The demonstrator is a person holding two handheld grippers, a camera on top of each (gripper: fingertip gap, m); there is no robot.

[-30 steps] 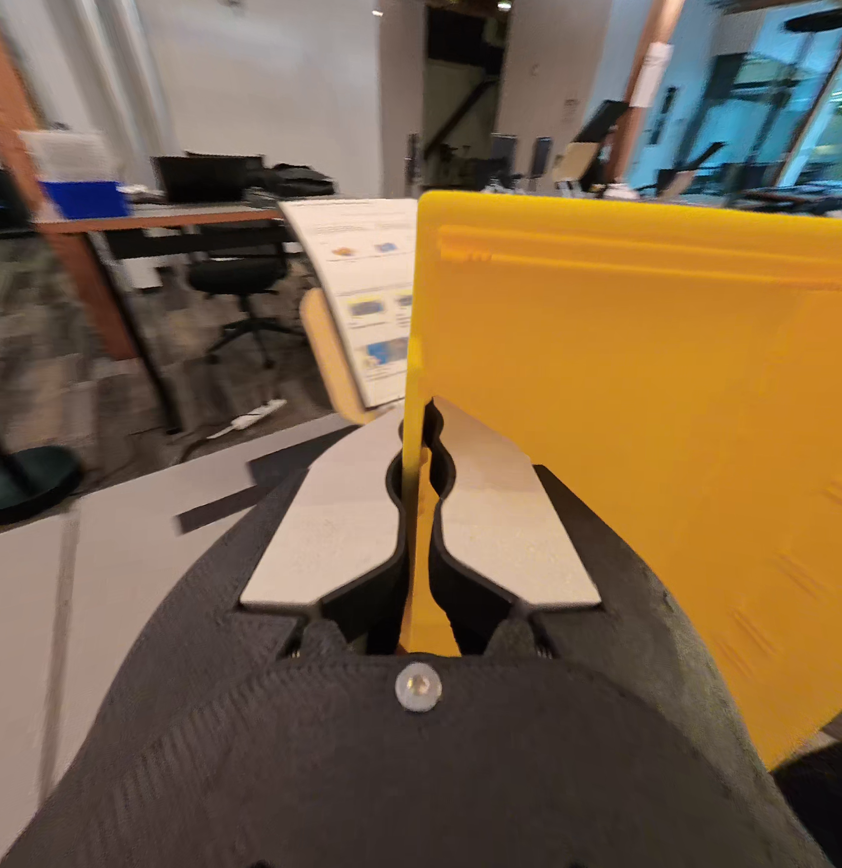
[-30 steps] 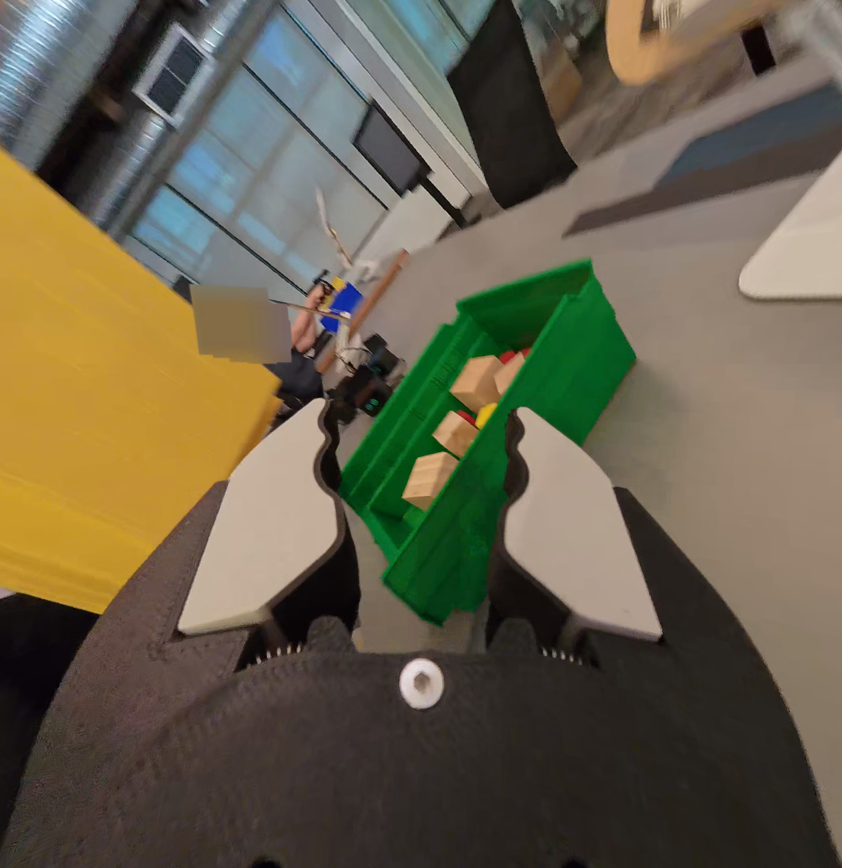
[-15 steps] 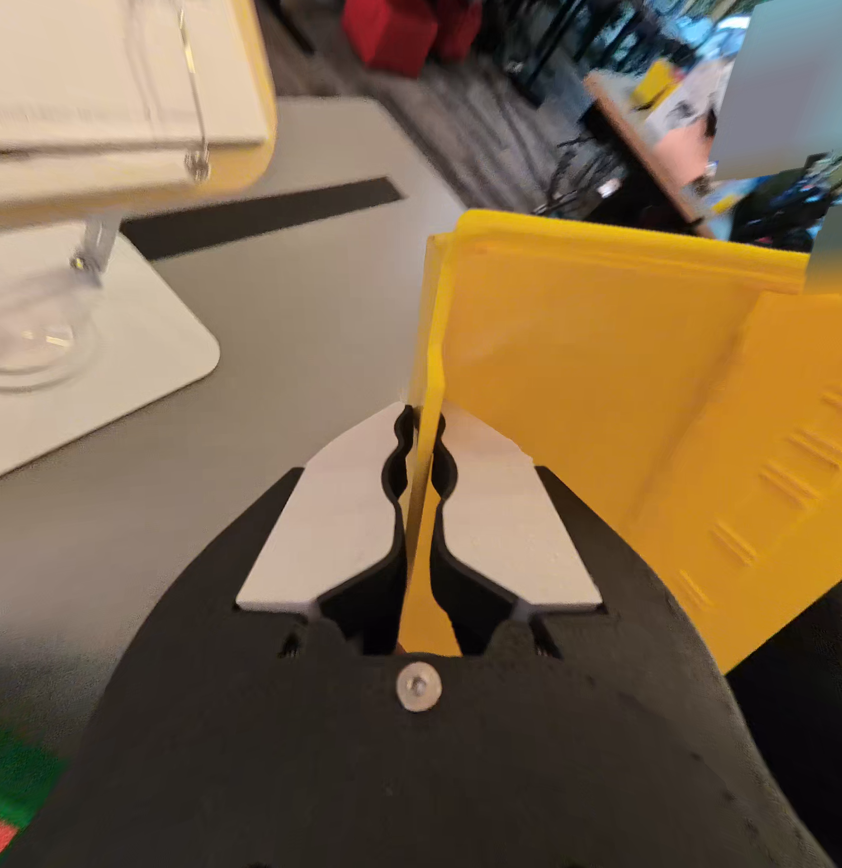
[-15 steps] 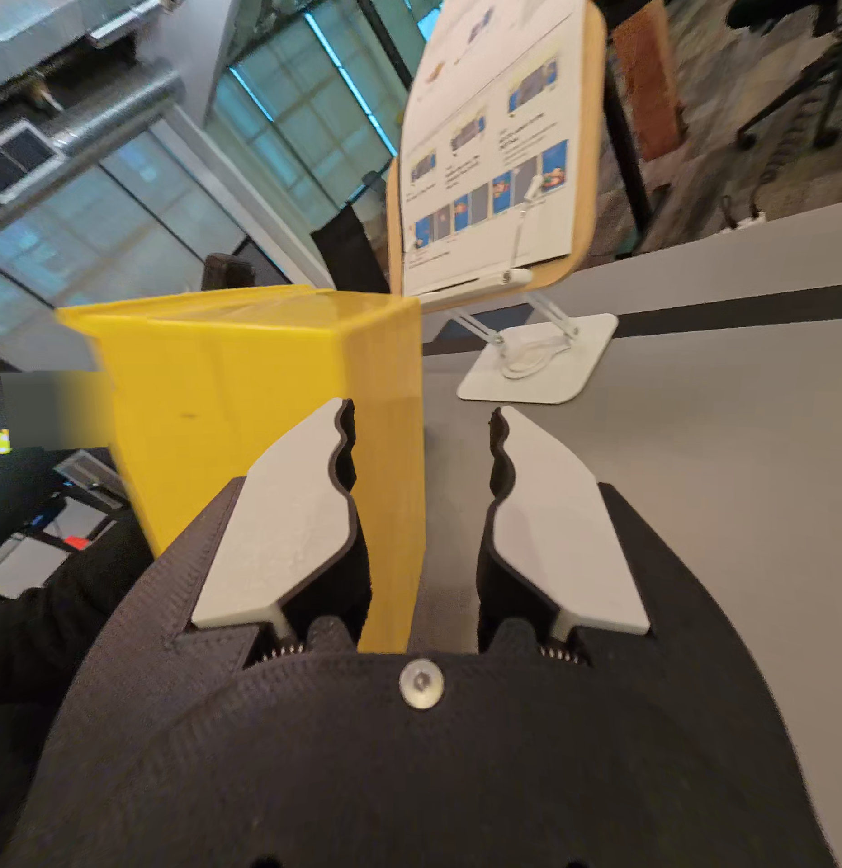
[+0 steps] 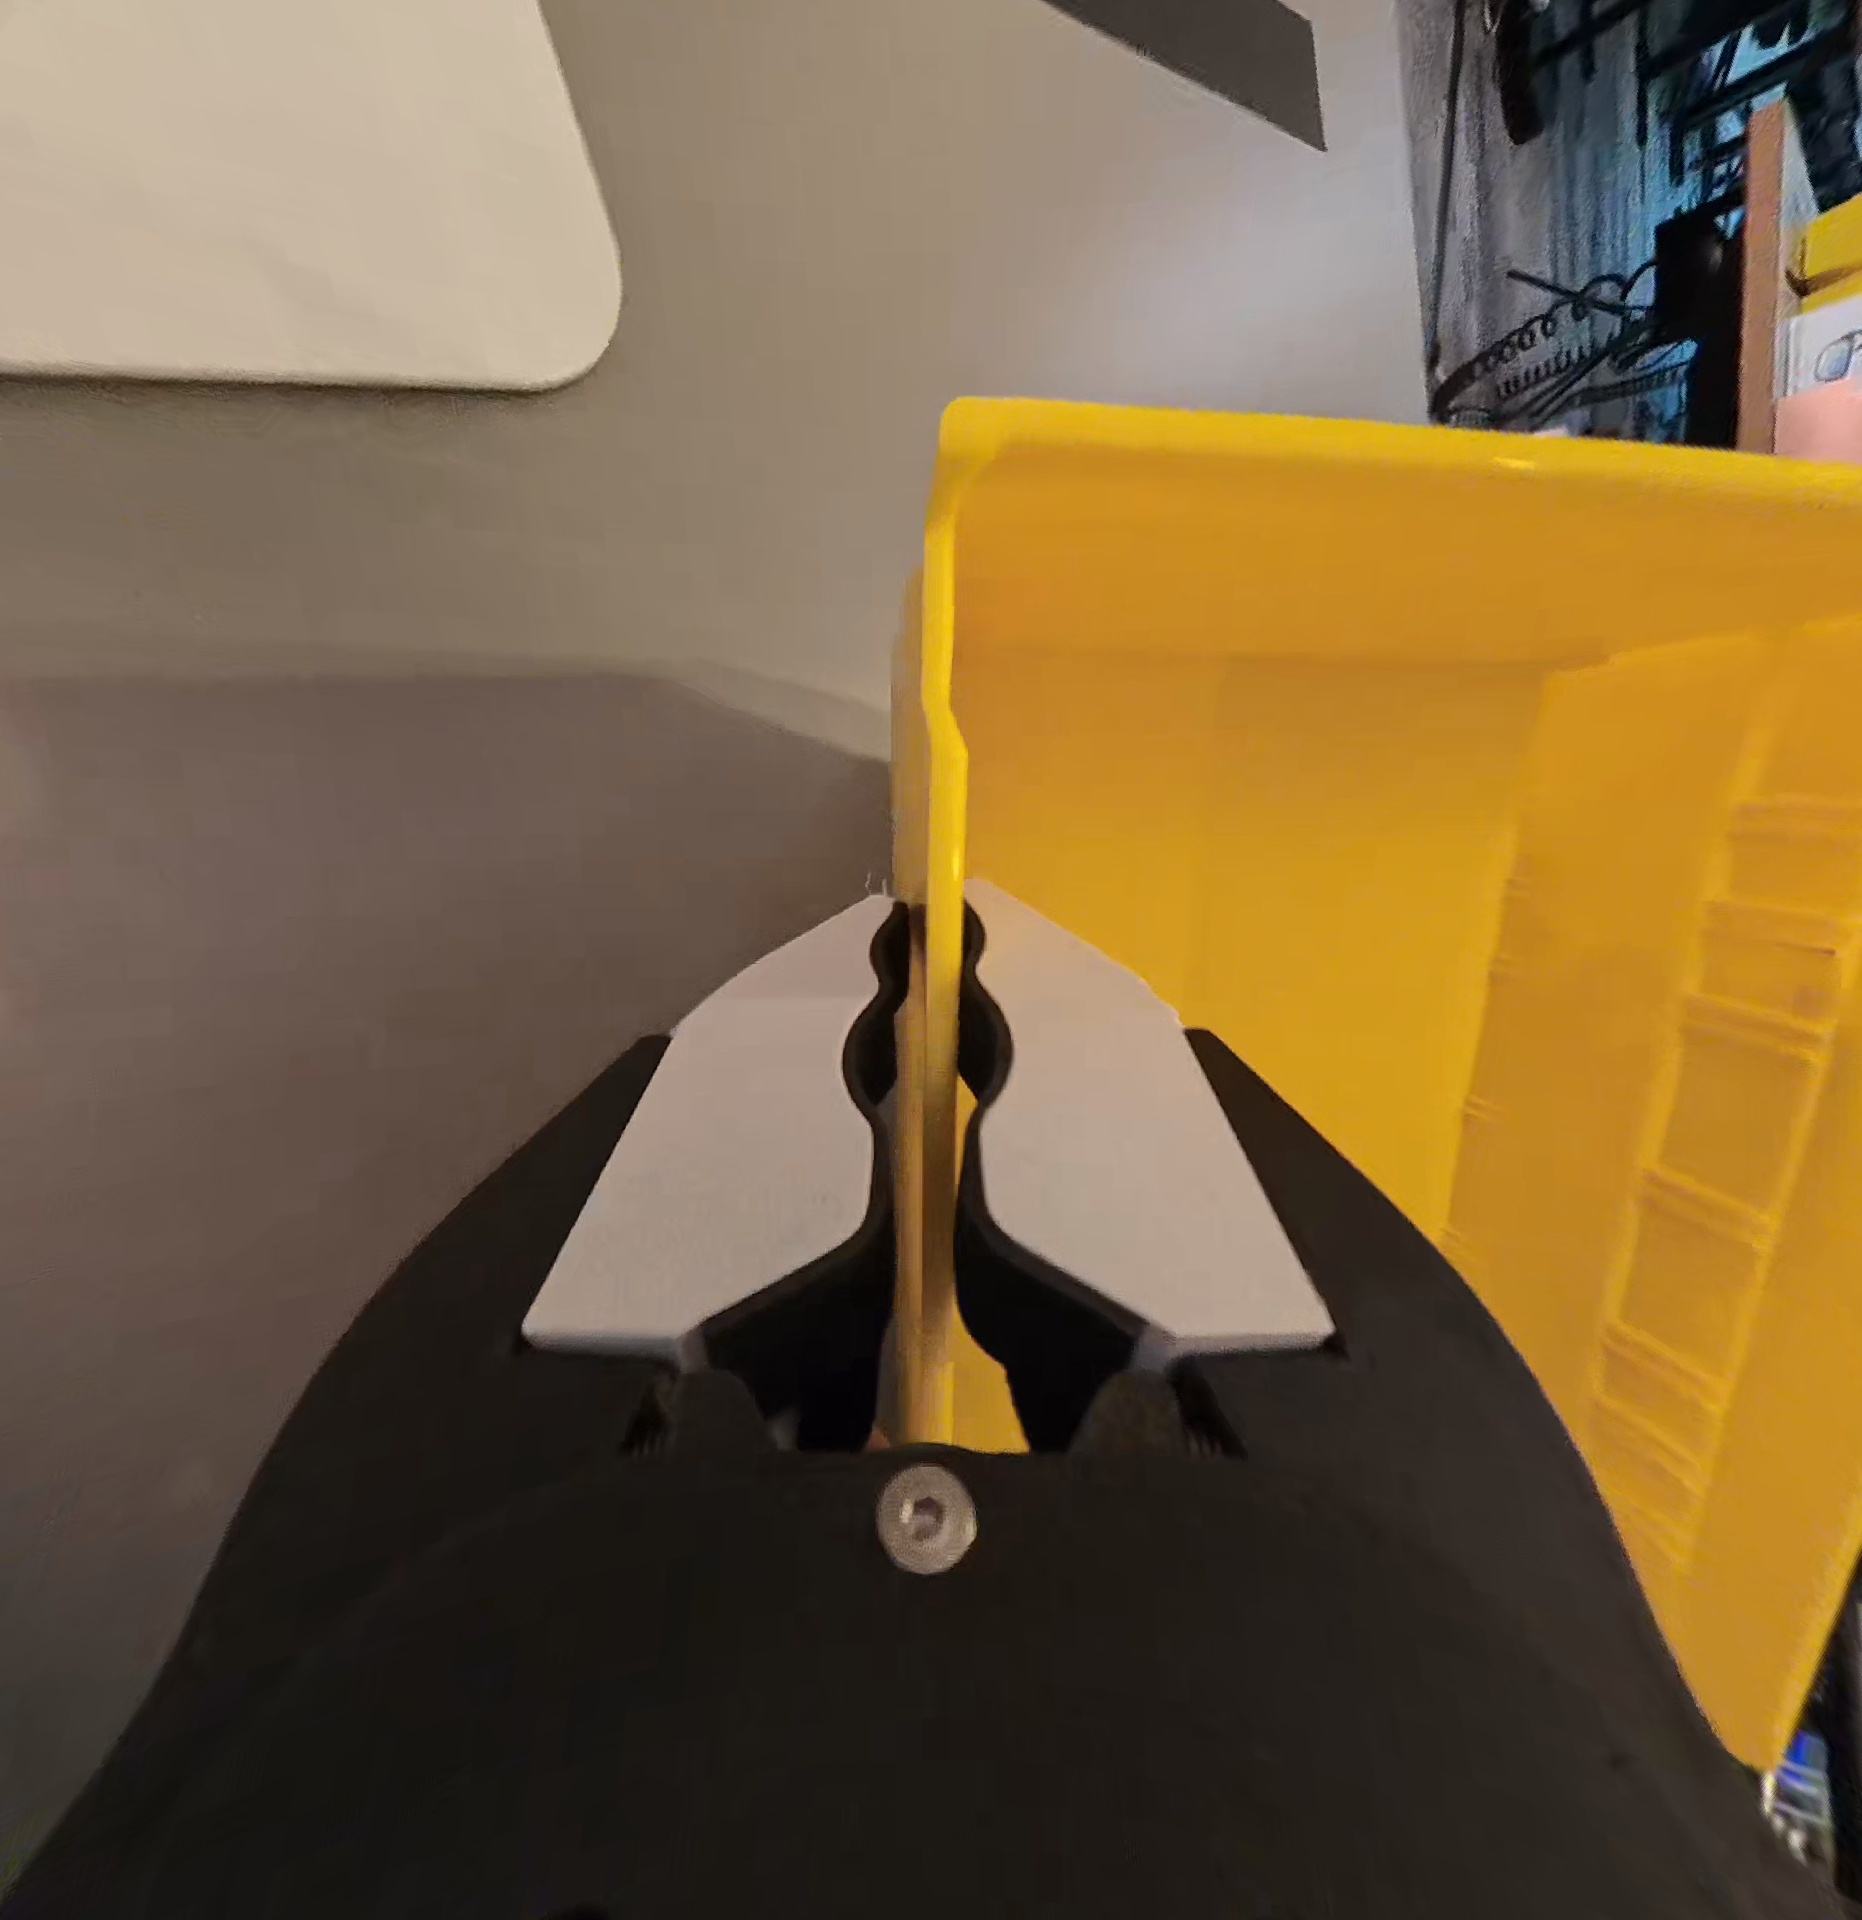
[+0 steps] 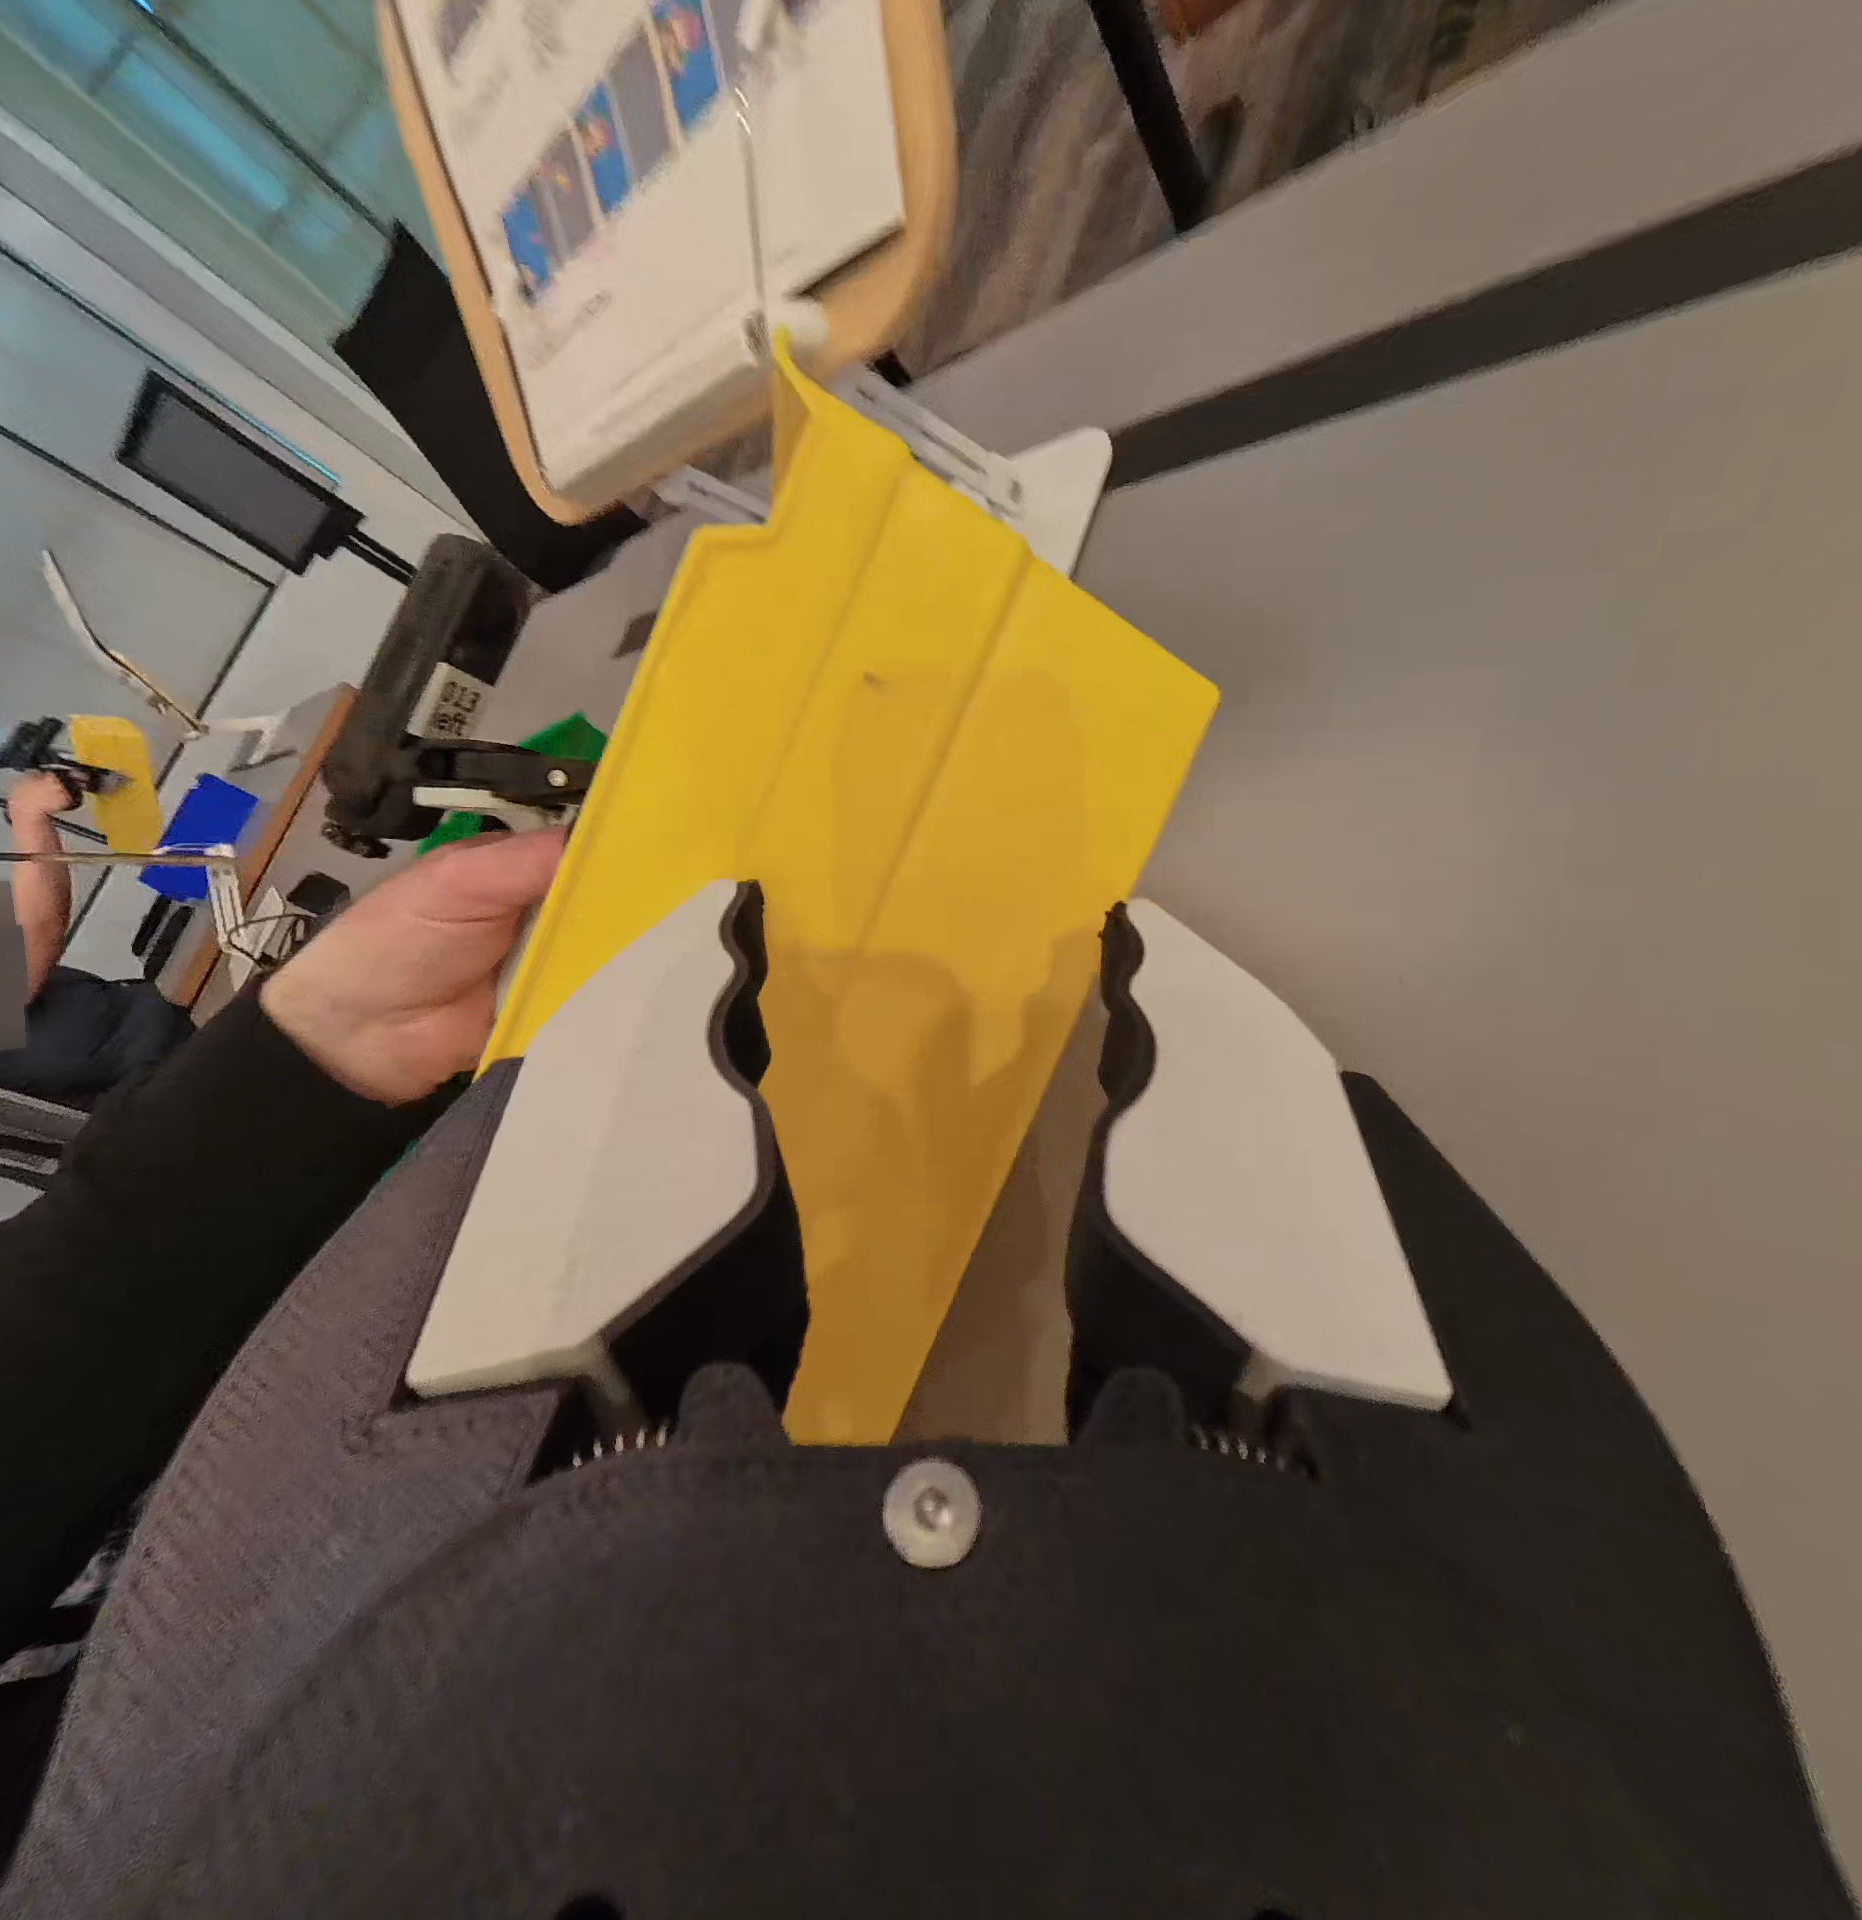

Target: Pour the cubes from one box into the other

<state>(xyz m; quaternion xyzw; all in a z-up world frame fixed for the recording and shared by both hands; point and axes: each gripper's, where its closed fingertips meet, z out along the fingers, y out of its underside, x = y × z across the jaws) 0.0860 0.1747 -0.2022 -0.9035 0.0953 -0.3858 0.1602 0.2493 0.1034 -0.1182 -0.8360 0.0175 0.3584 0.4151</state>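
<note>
1. Left gripper [image 5: 932,920] is clamped tight on a side wall of the yellow box [image 5: 1426,831], held up off the grey table [image 5: 387,831].
2. Right gripper [image 6: 932,914] gapes wide, holding nothing; the box sits beyond it.
3. Green box [image 6: 563,740] only peeks out in the right view; cubes aren't visible.
4. A hand [image 6: 407,966] shows there too.

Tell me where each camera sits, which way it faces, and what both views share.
Left wrist view: sits on the left claw, facing down at the grey table; its fingers clamp the yellow box wall.
Right wrist view: sits on the open right claw, facing across the table at the box's underside; a hand holds the far-off left claw.
Shared: yellow box, table, white stand base.
</note>
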